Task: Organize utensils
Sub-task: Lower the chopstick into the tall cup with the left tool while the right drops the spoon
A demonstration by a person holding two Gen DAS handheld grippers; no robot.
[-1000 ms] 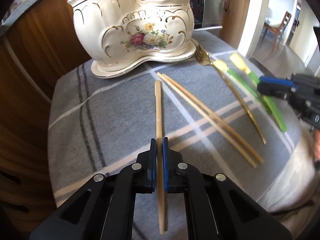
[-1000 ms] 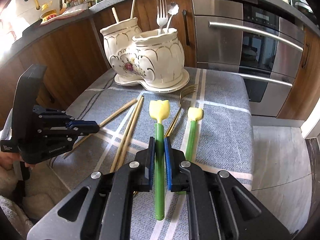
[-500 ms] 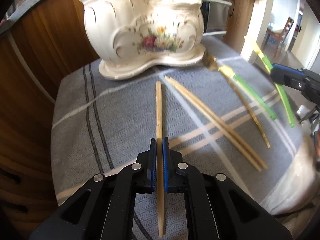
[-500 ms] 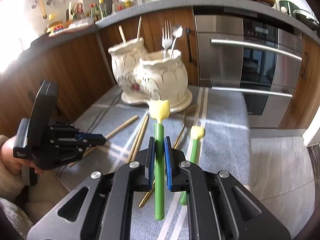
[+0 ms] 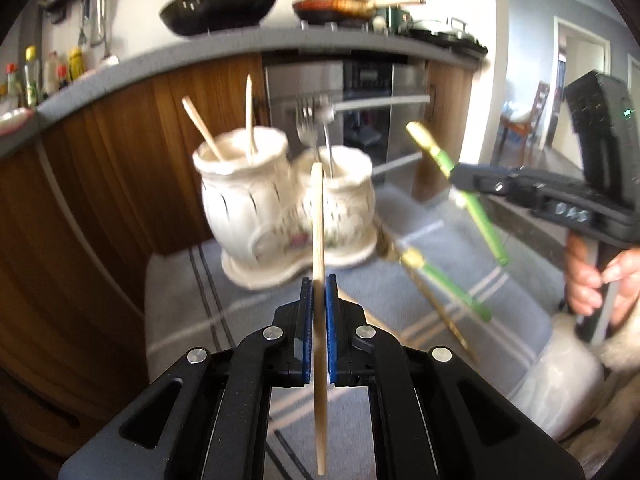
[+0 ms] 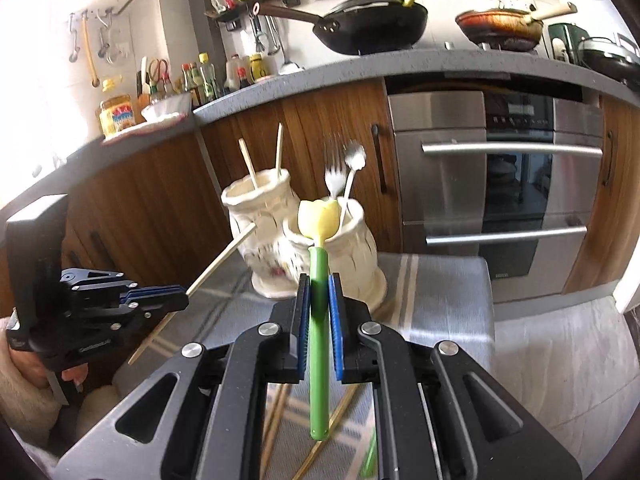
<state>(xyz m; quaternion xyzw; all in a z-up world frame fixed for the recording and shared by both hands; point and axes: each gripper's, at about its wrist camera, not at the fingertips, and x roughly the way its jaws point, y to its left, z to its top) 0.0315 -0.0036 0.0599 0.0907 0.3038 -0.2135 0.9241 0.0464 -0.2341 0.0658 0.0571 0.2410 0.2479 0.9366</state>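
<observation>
Both grippers lifted, each pinching a utensil.
Left gripper [image 5: 319,292] clamps a chopstick [image 5: 318,240], right gripper [image 6: 319,292] a green spoon [image 6: 319,320]; ahead, the two-cup holder [image 6: 304,240] keeps chopsticks left, fork right.

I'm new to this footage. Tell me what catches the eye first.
Two black tongs held up over the grey cloth: the left tongs clamp a wooden chopstick, the right tongs a green-handled utensil with a yellow tulip-shaped head. Behind them stands a white ceramic utensil holder with two compartments.
</observation>
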